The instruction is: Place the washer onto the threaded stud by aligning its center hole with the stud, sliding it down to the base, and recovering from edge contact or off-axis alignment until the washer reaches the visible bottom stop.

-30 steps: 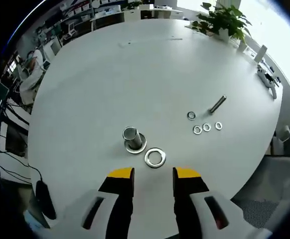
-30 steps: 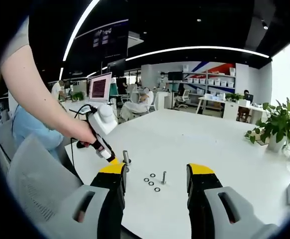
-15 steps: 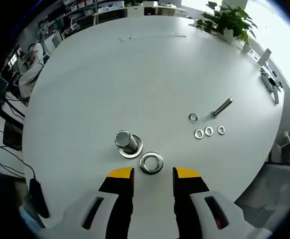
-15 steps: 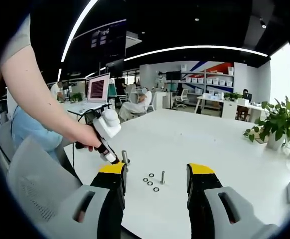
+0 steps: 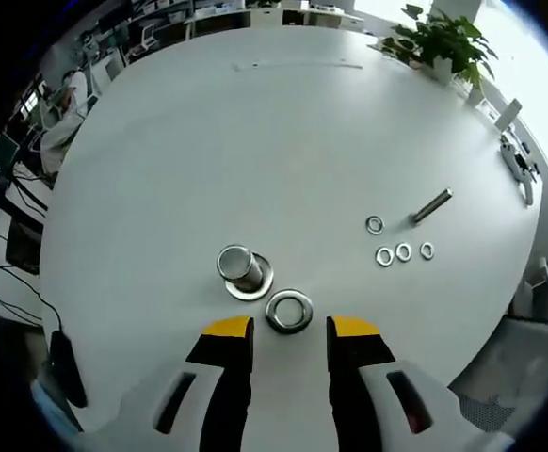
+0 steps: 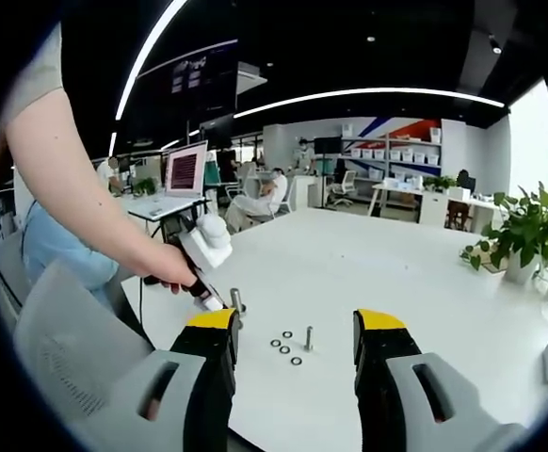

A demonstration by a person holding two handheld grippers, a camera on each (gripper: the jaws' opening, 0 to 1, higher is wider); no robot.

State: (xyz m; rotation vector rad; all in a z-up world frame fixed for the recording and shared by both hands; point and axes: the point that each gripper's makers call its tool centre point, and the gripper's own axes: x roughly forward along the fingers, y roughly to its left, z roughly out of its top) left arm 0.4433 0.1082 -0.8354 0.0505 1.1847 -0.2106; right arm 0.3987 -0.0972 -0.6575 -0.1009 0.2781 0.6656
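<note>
A large steel washer [image 5: 289,311] lies flat on the white table [image 5: 255,141], just ahead of my left gripper [image 5: 291,330]. Its yellow-tipped jaws stand open with nothing between them. Just left of the washer, the short steel stud [image 5: 239,267] stands upright on a round flange, touching or nearly touching the washer's edge. In the right gripper view my right gripper [image 6: 296,325] is held open and empty above the near table edge. There a hand [image 6: 166,271] holds the left gripper's white housing [image 6: 208,243], tilted down beside the stud [image 6: 238,301].
Several small washers [image 5: 403,252] and a loose bolt [image 5: 431,205] lie to the right of the stud. A potted plant [image 5: 439,36] and a tool [image 5: 517,165] sit near the far table edge. A grey chair back [image 6: 62,348] stands left.
The left gripper has closed in on the large washer, which now sits just ahead of its fingertips. The right gripper has held still. Washer, stud and small parts have not moved.
</note>
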